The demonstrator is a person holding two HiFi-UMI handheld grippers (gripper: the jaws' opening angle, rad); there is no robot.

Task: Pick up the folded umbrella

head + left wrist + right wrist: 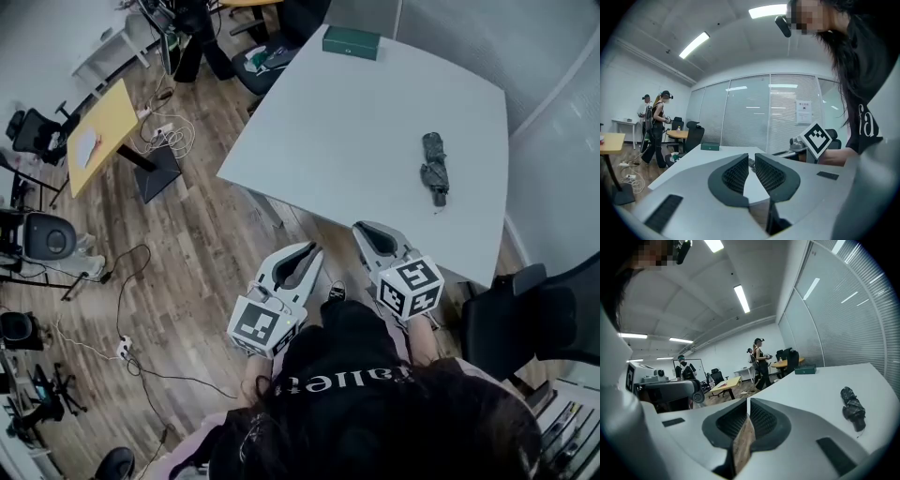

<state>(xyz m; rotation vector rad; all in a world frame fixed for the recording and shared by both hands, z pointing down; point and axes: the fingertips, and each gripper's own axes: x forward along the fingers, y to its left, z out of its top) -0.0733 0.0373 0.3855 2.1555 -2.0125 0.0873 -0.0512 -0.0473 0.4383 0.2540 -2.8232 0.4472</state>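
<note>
The folded umbrella (pixel 434 167), dark grey and crumpled, lies on the right part of the white table (pixel 347 141). In the right gripper view the umbrella (pixel 853 409) lies ahead and to the right on the table top. My left gripper (pixel 312 249) and right gripper (pixel 363 228) hover side by side just short of the table's near edge, pointing toward it. The umbrella is well beyond both. The right gripper (pixel 747 400) is shut and empty. The left gripper (pixel 750 157) has its jaws almost together, with only a thin slit and nothing in it.
A green box (pixel 352 42) sits at the table's far edge. A black office chair (pixel 525 319) stands close at my right. A yellow desk (pixel 101 131) and cables lie on the wood floor to the left. People (pixel 658 126) stand farther back.
</note>
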